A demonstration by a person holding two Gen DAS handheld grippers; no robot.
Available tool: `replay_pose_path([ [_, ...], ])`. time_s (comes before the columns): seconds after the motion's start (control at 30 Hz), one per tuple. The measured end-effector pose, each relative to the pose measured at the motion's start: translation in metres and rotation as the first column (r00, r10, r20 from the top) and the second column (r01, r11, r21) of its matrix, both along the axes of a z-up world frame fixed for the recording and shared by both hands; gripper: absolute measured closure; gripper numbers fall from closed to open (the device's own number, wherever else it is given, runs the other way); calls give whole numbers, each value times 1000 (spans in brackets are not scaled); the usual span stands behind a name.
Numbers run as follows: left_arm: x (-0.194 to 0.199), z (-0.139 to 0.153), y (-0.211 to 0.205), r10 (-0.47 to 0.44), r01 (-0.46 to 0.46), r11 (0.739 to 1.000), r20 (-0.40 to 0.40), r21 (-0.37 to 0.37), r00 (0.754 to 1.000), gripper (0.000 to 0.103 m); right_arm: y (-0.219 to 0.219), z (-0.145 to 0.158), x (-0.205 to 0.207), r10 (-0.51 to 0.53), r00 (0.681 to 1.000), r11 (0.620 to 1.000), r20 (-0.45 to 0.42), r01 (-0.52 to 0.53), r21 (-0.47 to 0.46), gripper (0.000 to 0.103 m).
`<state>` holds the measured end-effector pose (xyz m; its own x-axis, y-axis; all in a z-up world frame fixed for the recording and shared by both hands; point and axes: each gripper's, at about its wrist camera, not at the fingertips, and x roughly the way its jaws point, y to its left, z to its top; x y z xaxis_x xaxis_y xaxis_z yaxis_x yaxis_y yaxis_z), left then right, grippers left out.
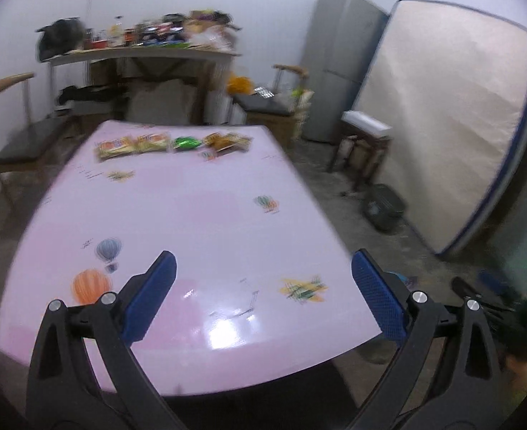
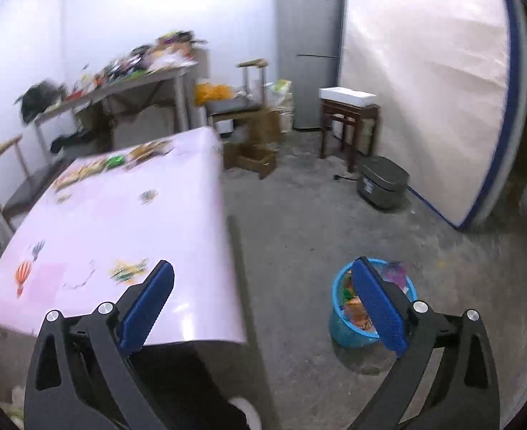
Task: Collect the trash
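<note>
The pink, balloon-printed tabletop (image 1: 199,222) is smooth and glossy, mirroring lamp glare. Crinkly yellow plastic snack wrappers (image 1: 133,145) shine. The grey concrete floor (image 2: 299,222) looks rough and matt; the blue plastic bin (image 2: 342,329) looks smooth.

White painted walls (image 2: 23,36), rough grey concrete floor (image 2: 299,215), tall grey metal fridge (image 2: 310,50), big beige mattress with blue edge (image 2: 424,82) leaning upright, dark wooden stool (image 2: 347,118), cluttered grey metal shelf table (image 1: 138,53), pink glossy tabletop (image 1: 192,222)
</note>
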<state>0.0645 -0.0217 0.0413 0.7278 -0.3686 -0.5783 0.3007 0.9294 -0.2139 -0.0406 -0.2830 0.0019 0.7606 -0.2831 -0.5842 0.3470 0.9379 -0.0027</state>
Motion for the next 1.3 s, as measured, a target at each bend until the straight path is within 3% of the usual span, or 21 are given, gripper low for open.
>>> replay_pose_path([
  [0.1,-5,-8,5,51,-49,998,-41,40,998,9,29,5,6,10,999,1000,-52,-12,-26,7],
  [0.27,-19,-18,9,145,-142,987,-27,77,989,9,68,3,6,53,995,997,-86,-59,-60,7],
  [0.4,-18,-34,4,164,-152,982,-116,109,980,9,79,-9,6,47,988,998,-149,-53,-36,7],
  [0.57,-19,-53,-5,152,-122,981,-217,149,964,9,75,-20,1,12,981,1000,-193,-16,-16,7],
  [0.67,-24,-57,-9,151,-117,981,-230,157,961,9,65,-23,-6,-13,980,1000,-196,9,-23,7],
  [1.3,-34,-50,-43,130,-74,960,-193,271,973,9,19,-33,-25,-129,972,991,-196,135,19,7],
])
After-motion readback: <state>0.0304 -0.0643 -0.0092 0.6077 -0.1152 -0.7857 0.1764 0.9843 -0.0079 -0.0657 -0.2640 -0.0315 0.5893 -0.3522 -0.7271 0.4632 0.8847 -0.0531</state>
